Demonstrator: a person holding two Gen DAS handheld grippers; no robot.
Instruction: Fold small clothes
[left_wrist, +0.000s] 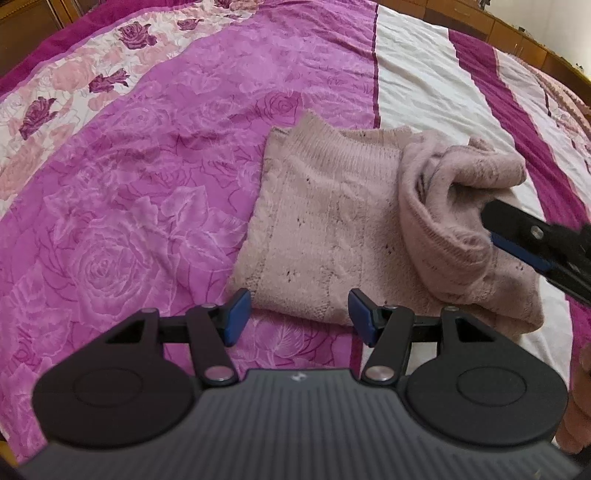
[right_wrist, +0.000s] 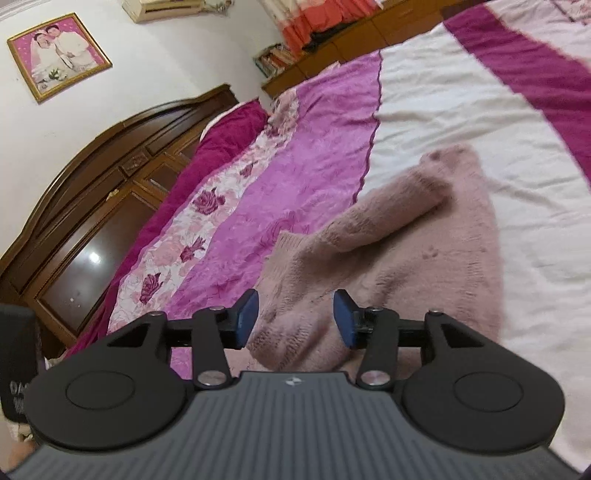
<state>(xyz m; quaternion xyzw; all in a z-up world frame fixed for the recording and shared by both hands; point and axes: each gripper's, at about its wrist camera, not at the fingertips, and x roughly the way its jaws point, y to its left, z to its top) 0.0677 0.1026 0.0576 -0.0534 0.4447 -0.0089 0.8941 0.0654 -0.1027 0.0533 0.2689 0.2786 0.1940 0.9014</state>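
A pale pink knitted sweater (left_wrist: 332, 221) lies partly folded on the bed, with a rumpled sleeve or hem bunched up at its right side (left_wrist: 454, 192). My left gripper (left_wrist: 297, 317) is open and empty, just short of the sweater's near edge. My right gripper (right_wrist: 295, 319) is open, hovering over the sweater (right_wrist: 388, 258), nothing between its pads. In the left wrist view the right gripper (left_wrist: 524, 240) comes in from the right, its fingers next to the bunched part.
The bed has a magenta rose-patterned cover (left_wrist: 129, 203) with white (left_wrist: 417, 81) and dark pink stripes. A dark wooden headboard (right_wrist: 92, 192), a framed photo (right_wrist: 55, 55) and a bookshelf (right_wrist: 277, 59) stand beyond the bed.
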